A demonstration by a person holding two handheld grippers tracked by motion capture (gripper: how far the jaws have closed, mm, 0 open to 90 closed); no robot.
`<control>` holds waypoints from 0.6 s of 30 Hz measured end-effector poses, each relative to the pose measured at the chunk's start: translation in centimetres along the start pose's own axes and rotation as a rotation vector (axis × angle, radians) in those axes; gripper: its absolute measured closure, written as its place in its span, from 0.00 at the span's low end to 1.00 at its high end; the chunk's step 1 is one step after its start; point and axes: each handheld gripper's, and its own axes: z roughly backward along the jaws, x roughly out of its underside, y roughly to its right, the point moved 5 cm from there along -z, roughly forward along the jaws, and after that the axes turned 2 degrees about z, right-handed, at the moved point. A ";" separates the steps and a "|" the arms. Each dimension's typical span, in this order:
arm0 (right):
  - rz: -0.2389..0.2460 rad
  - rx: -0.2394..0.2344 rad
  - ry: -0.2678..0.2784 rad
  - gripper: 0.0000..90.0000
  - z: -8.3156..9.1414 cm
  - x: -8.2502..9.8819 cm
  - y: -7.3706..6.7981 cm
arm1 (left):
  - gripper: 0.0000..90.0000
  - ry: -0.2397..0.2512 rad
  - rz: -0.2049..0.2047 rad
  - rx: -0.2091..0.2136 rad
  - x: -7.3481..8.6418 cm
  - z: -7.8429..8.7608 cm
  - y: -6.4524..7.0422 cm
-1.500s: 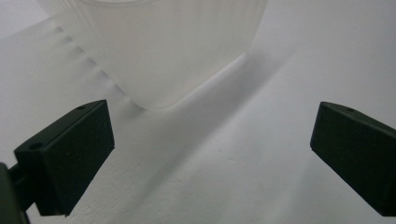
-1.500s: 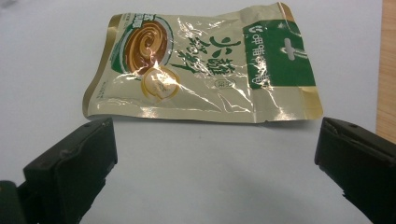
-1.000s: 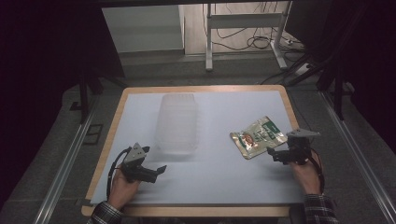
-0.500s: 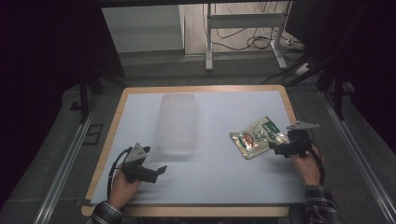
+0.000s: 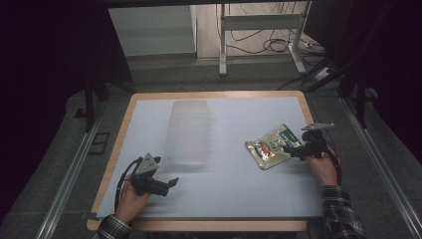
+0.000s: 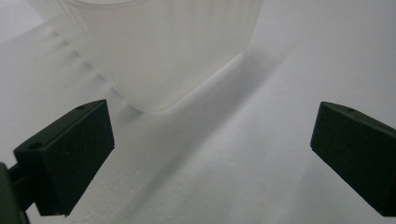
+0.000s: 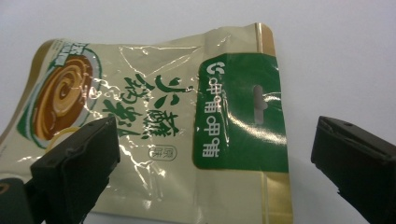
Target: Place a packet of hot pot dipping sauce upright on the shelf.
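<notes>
Right gripper view: right gripper wide open over pouch, empty; flat foil may slip. Left gripper open, empty.

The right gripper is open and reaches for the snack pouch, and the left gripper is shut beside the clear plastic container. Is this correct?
Not fully. The left gripper is open: the left gripper view shows its jaws wide apart before the clear plastic container. The rest holds: the right gripper is open at the snack pouch.
</notes>
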 end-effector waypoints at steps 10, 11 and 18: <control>0.007 -0.040 -0.043 0.02 -2.0 -0.6 0.3 | 0.00 -0.010 -0.002 0.000 0.1 -0.1 0.1; -0.021 -0.073 -0.054 0.02 -2.2 -0.6 0.3 | 0.00 -0.013 -0.003 0.001 0.1 -0.2 0.1; -0.051 -0.126 -0.043 0.02 -1.7 -0.9 -0.1 | 0.00 -0.018 -0.005 0.006 0.1 -0.2 0.2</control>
